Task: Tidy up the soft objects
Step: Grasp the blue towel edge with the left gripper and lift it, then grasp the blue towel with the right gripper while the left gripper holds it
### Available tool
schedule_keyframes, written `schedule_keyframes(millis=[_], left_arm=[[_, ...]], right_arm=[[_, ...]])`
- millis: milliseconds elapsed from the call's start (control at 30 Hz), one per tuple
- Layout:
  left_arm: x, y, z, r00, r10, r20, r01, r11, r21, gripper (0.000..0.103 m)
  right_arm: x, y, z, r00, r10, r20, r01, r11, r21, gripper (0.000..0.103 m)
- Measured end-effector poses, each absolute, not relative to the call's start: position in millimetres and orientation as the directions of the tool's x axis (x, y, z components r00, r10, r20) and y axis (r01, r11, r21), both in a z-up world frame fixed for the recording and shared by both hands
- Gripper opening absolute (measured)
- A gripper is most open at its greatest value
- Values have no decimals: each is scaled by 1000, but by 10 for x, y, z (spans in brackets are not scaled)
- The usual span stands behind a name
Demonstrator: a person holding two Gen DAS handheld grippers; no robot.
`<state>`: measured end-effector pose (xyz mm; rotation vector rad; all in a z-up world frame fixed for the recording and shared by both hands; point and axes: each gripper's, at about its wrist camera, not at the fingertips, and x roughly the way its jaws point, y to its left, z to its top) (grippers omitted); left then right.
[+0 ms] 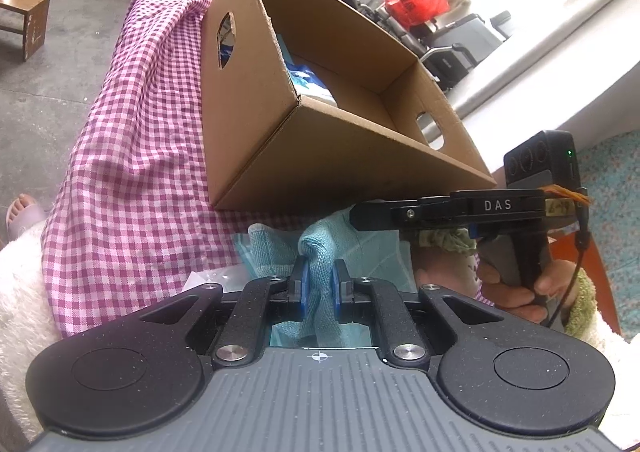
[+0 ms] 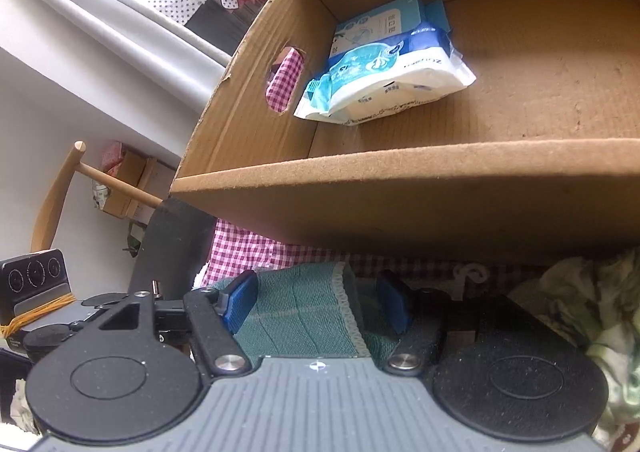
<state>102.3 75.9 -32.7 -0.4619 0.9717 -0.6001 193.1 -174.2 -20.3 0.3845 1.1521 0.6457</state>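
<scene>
Left wrist view shows the left claw (image 1: 319,280) clamped on a raised fold of the pale teal knitted cloth (image 1: 276,248), its blue pads (image 1: 304,284) pinching the ridge so the soft fabric can be lifted in one bunch rather than dragged flat. That cloth lies just in front of the open brown cardboard box with oval hand holes (image 1: 260,99), on the pink-and-white gingham sheet (image 1: 132,155) that covers the surface under the box.

From the right wrist view, the right claw (image 2: 316,302) stands wide over the same cloth, its jaws apart with the stitched hem between them and, as far as I can see, neither pad pressing on it. Judging by this, the right side is placed to take a second hold, so that the cloth can be carried spread between two grips into the box.

Inside the box, against its left wall, rest a white-and-blue soft plastic tissue pack (image 2: 384,83) and a pale blue printed carton (image 2: 380,21) behind it; they look deliberately tucked into one corner, leaving the rest of the floor free. Printing on both is partly legible at best: some Chinese characters and a Latin word seen upside down, too blurred to read with confidence. "DAS" is clearly printed on the right gripper's black bar, beside the box's near corner. A crumpled green-and-white fabric (image 2: 592,300) lies at the box's right end.
</scene>
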Motion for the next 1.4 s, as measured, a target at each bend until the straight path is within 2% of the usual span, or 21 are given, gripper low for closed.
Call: schedule_keyframes(millis=[33,100,133,200,300,533,633,733,833,900,1033,1233,1400], left_arm=[[1023,763,-329,426,-660,-619,265,745,-612,10],[1024,768,-333,426,-663,-615,268,742,-615,10],[1023,770,-335,426,-665,-614,266,741,-617,10],[1025,762,-331,427,-666,-611,262,738,-622,10],[996,755,-268,439,-667,-603,265,737,-622,10],[931,714,200,523,-668,-529,323,730,-602,10],[906,684,520,593,-653,-472,385,744,-546,10],[841,621,702,653,-633,-416,441,764,-470,10],[767,550,599,668,-610,-425,447,786,-426,10],[708,538,416,647,-611,-456,435,787,-438,10],[493,586,78,605,-607,-515,397,791,-465,10],[167,663,-12,580,-609,-541,378,789,-484,10],[40,650,-72,557,-618,-555,379,784,-492,10]], right_arm=[[1930,-1732,-220,250,651,-716,-269,758,595,64],[1917,-1733,-236,233,660,-714,-261,750,608,53],[1900,-1740,-229,231,664,-712,-260,747,612,50],[1838,-1746,-159,238,661,-712,-275,749,603,27],[1716,-1781,36,274,673,-687,-305,738,602,15],[1391,-1813,790,471,681,-561,-476,731,488,12],[1286,-1790,1022,544,677,-496,-551,734,396,12],[1141,-1771,1008,577,679,-453,-607,728,318,12],[991,-1732,795,575,662,-480,-630,733,256,12],[876,-1713,599,547,658,-517,-634,729,258,12],[629,-1713,344,477,675,-563,-639,706,306,12],[395,-1796,310,417,710,-567,-654,668,356,12],[527,-1889,206,332,738,-587,-575,652,494,12]])
